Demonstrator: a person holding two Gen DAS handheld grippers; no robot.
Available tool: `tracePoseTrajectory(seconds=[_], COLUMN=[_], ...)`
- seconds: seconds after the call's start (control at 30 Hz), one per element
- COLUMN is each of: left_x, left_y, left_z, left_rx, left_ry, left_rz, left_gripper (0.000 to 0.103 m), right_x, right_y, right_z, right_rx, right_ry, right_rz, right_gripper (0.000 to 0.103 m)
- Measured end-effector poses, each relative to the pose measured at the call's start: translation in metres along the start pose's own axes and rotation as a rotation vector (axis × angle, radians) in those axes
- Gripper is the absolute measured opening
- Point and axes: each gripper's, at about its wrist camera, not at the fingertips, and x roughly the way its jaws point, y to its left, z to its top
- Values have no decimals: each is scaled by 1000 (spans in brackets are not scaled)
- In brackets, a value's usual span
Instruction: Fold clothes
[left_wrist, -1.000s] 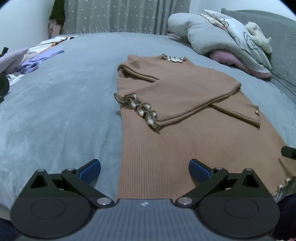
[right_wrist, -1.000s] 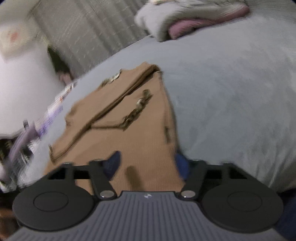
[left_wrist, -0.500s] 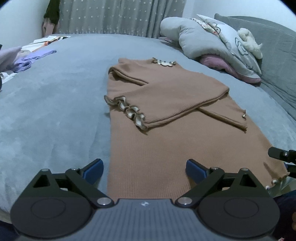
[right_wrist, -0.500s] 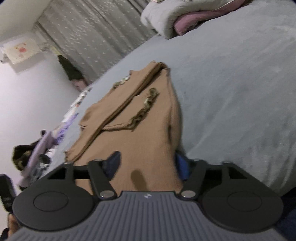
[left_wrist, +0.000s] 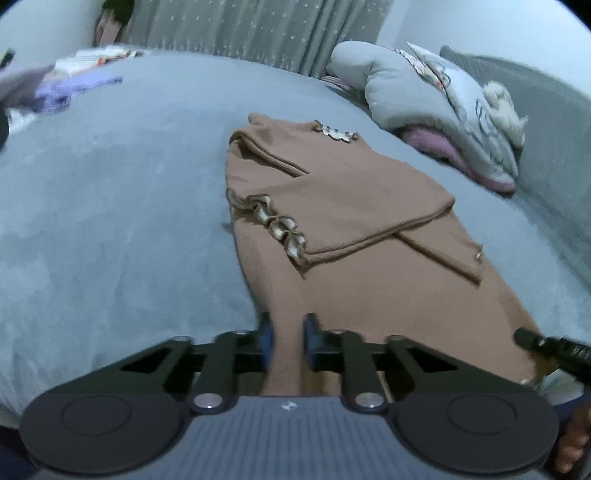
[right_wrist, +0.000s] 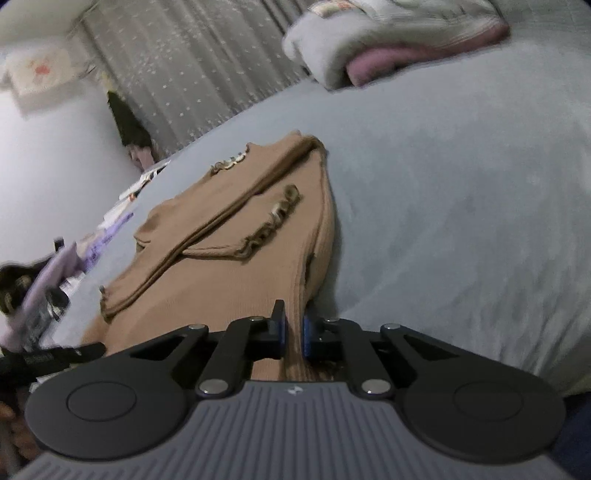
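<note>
While the brown ribbed sweater (left_wrist: 369, 258) is lying flat on the grey bed (left_wrist: 110, 221), you are pinching its near hem at two places. Your left hand-held gripper (left_wrist: 287, 338) is closing on the hem near the garment's left edge: its jaws have just been drawing together, and a band of brown knit is passing between the blue pads (left_wrist: 309, 332). Your right hand-held gripper (right_wrist: 291, 332) is likewise narrowing on the hem at the garment's right edge, with a raised fold of fabric caught between its pads (right_wrist: 281, 330) after the jaws have just been closing.

Both sleeves are lying folded across the chest. The ruffled cuff (left_wrist: 280, 229) of one sleeve is resting near the sweater's left edge in the left wrist view, and the frilled collar (left_wrist: 334, 133) is pointing toward the far side of the bed. The sweater's right hem corner is lying beside the tip of your other gripper, which is entering the left wrist view at the right edge.

Beyond the collar, a heap of grey pillows (left_wrist: 424, 99) is sitting on a pink cushion (left_wrist: 436, 144). A lilac garment (left_wrist: 70, 88) is lying at the bed's far left, in front of a dotted grey curtain (left_wrist: 258, 29).
</note>
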Motion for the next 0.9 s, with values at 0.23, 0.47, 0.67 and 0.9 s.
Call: tracePoseTrajectory(seconds=[0.23,0.47,0.67,0.9], left_x=[-15,-29,-49,-60], left_y=[4,25,31,12], left_z=[3,0,3,36], left_rx=[-51,-185,-229,-148], left_ry=[-28,-22,-26,-32], left_rz=[-41,-129,-194,-188], left_gripper=[8,8,7,7], right_x=[-17,-41,-53,-55], right_y=[1,4,6,19], right_z=[4,7,10,28], right_rx=[13,77,145,142], right_ry=[-63,-126,-121,-117], right_rz=[16,59,95,122], right_gripper=[9,8,8,8])
